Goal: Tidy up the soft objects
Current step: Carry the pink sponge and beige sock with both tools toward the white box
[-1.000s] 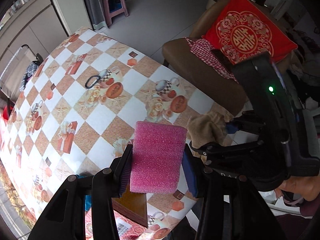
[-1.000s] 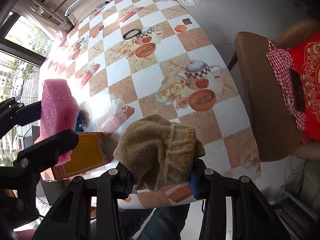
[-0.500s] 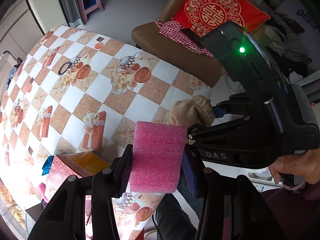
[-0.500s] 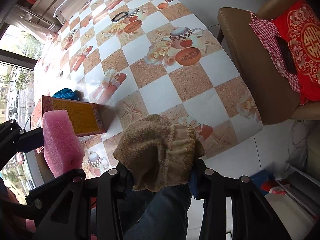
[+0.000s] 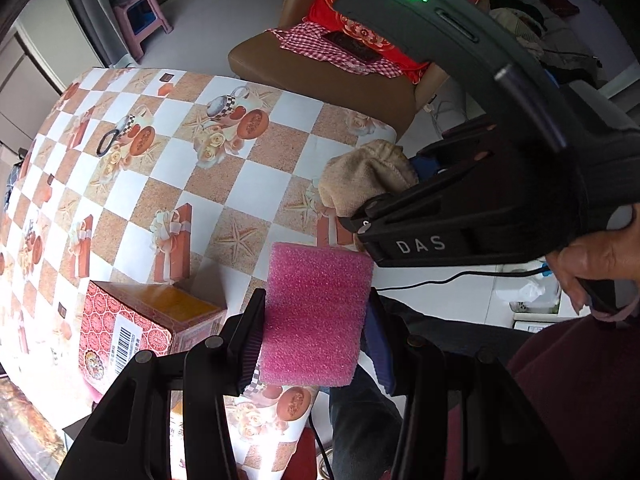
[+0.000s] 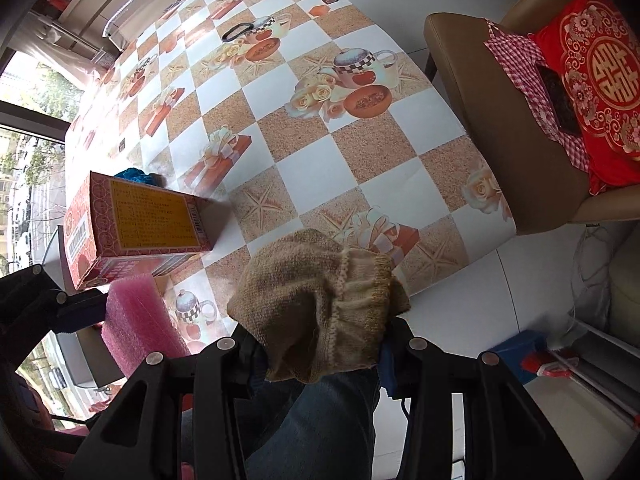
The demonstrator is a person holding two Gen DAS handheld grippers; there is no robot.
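Observation:
My left gripper (image 5: 316, 336) is shut on a pink foam sponge (image 5: 316, 312), held above the near edge of the table (image 5: 256, 176). A bunched tan knitted cloth (image 6: 316, 304) sits clamped in my right gripper (image 6: 320, 344), also over the table's near edge. In the left wrist view the right gripper's black body (image 5: 472, 216) crosses the right side with the tan cloth (image 5: 364, 176) at its tip. The right wrist view catches the pink sponge (image 6: 136, 316) at lower left, beside the left gripper's finger (image 6: 76, 312). A blue knitted item (image 6: 136, 176) lies behind the box.
A red and yellow carton (image 6: 132, 224) lies on the table near the front left. A brown chair (image 6: 500, 120) with a red cushion (image 6: 600, 80) and checked cloth stands to the right. The person's legs (image 6: 320, 428) are below the table edge. A pink stool (image 5: 140, 20) stands far off.
Both grippers have drifted back toward the table's near edge with their loads still held. The carton has come into the left wrist view, and that view has rolled.

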